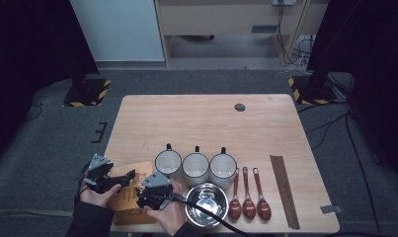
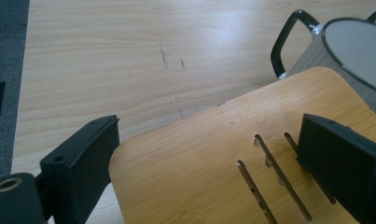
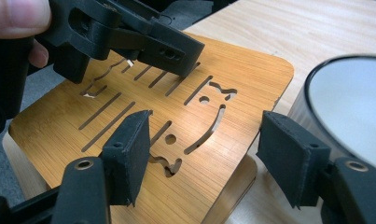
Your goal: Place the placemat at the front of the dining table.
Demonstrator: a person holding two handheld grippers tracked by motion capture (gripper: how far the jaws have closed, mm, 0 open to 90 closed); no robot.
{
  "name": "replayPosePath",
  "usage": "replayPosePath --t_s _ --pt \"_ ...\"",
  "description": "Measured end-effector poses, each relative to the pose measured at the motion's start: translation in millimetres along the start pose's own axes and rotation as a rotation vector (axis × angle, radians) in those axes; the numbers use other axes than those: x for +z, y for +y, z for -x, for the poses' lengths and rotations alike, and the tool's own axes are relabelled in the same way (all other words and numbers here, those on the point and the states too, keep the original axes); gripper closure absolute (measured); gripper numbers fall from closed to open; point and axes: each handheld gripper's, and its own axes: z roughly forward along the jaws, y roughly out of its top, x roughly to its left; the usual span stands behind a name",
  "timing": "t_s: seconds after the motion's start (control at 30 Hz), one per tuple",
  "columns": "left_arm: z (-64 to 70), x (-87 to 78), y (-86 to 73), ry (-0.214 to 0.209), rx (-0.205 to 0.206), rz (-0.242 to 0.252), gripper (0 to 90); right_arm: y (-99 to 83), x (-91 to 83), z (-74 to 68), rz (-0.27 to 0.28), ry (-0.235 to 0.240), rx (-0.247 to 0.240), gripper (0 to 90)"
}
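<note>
Grippers, left point(image 1: 130, 177) and right point(image 1: 142, 193), hover spread over the slotted bamboo board point(image 1: 129, 205) at the table's near-left corner; a careless lift could knock the adjacent white black-rimmed mug point(image 1: 168, 164)

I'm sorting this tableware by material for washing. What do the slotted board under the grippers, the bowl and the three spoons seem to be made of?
Slotted board: likely bamboo, given the fine straight grain and honey tone, with a smooth matt finish. Bowl: probably stainless steel, with a mirror-bright, reflective inside. Spoons: glossy reddish-brown, perhaps lacquered wood or plastic; the look leaves it open.
</note>
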Motion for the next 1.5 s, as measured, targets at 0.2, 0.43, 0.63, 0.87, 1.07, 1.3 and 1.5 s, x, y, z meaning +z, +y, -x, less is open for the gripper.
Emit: replayPosePath --t_s 0.2,0.43,0.63,0.87,1.07,1.3,1.5 --pt "2.8 -3.9 9.8 0.005 0.004 0.014 6.1 7.8 -4.6 2.8 0.014 -0.006 -0.017 34.5" --pt "6.0 -12.1 23.4 0.013 0.012 0.038 6.1 18.9 -11.4 5.5 0.043 -0.004 -0.026 34.6" --pt "10.5 -15.6 36.4 0.011 0.016 0.062 6.1 30.1 -18.7 11.7 0.062 0.001 -0.026 34.6" --pt "19.8 -16.4 53.9 0.018 0.041 0.074 6.1 40.7 -27.2 21.0 0.078 -0.018 -0.035 34.7" --pt "27.6 -15.3 69.6 0.010 0.043 0.091 6.1 50.6 -36.0 31.7 0.093 -0.025 -0.038 34.7" --pt "40.8 -12.2 90.5 0.011 0.067 0.104 6.1 59.6 -47.0 45.8 0.117 -0.047 -0.045 34.8" --pt "51.0 -8.6 106.0 -0.001 0.075 0.117 6.1 66.1 -56.9 58.9 0.138 -0.060 -0.045 34.9"
